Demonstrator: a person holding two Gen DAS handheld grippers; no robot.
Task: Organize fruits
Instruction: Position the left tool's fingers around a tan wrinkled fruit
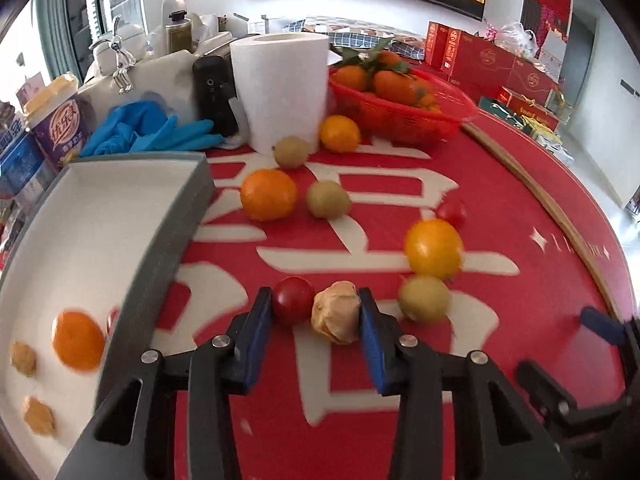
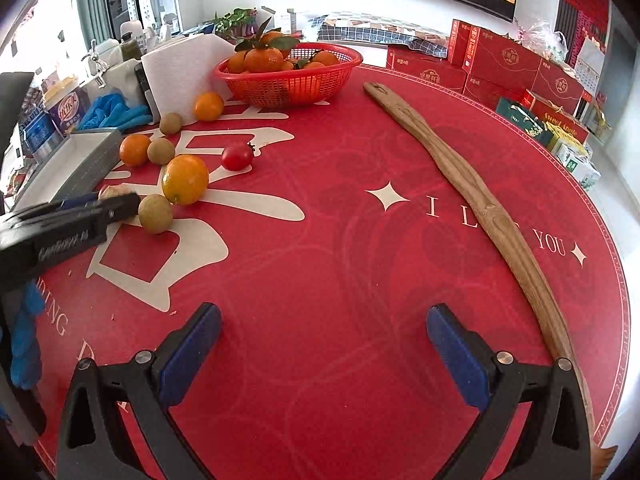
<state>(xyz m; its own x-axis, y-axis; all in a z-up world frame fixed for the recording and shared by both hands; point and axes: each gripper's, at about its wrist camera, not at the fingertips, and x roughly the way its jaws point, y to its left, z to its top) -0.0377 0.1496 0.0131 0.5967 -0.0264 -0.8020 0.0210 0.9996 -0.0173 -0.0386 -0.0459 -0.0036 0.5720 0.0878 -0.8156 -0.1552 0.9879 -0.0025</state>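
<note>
Left gripper (image 1: 316, 312), angled down, seemingly pinching two fruits.

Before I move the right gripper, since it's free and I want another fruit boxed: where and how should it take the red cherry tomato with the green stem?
Grip the cherry tomato across its round middle, coming down from above with the right gripper open. It lies on its side, stem pointing right, so probably set the fingers front and back, clear of the stem. The mat around it is bare.

Loose on the red mat (image 2: 360, 216) lie oranges (image 1: 268, 195), greenish-brown round fruits (image 1: 328, 199), red tomatoes (image 2: 237, 156) and a tan husked fruit (image 1: 336, 312). In the grey-walled white tray (image 1: 100, 216) sit one orange (image 1: 78, 340) and two husked fruits (image 1: 38, 416).
</note>
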